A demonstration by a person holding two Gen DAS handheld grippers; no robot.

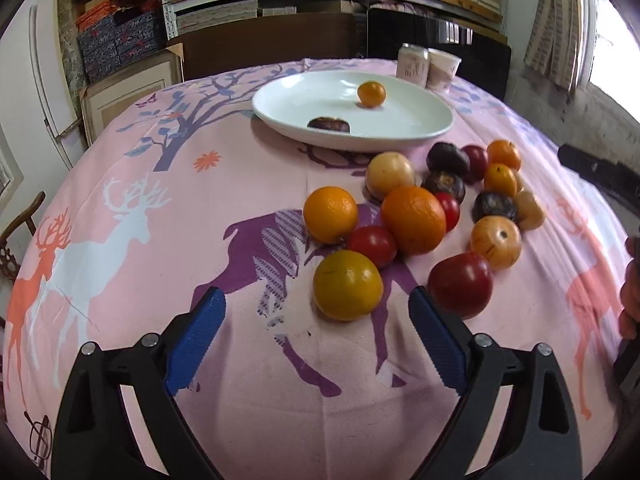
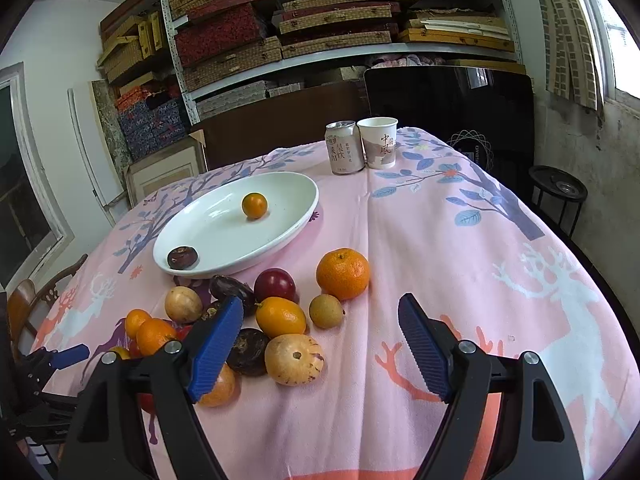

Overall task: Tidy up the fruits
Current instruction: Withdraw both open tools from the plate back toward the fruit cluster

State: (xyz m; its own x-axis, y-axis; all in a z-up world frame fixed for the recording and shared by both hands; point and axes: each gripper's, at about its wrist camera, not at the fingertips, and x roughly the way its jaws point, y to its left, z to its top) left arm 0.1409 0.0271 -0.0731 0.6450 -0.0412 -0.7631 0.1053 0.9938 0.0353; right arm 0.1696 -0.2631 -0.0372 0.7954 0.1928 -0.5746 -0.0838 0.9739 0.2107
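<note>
Barely begun, I'd say: the white plate (image 2: 280, 236) holds only a small orange (image 2: 254, 205) and one dark fruit (image 2: 182, 257). The rest of the fruit pile (image 1: 416, 216) sits on the desk (image 2: 440, 248) beside it. Left gripper (image 1: 316, 340) and right gripper (image 2: 320, 344) hover with fingers apart, empty.

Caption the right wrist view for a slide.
Open right gripper hovers over loose fruit beside a white plate holding two pieces.

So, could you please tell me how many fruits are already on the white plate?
2: a small orange citrus near the middle of the white plate, and a dark brown fruit at its near rim. None appears hidden.
</note>
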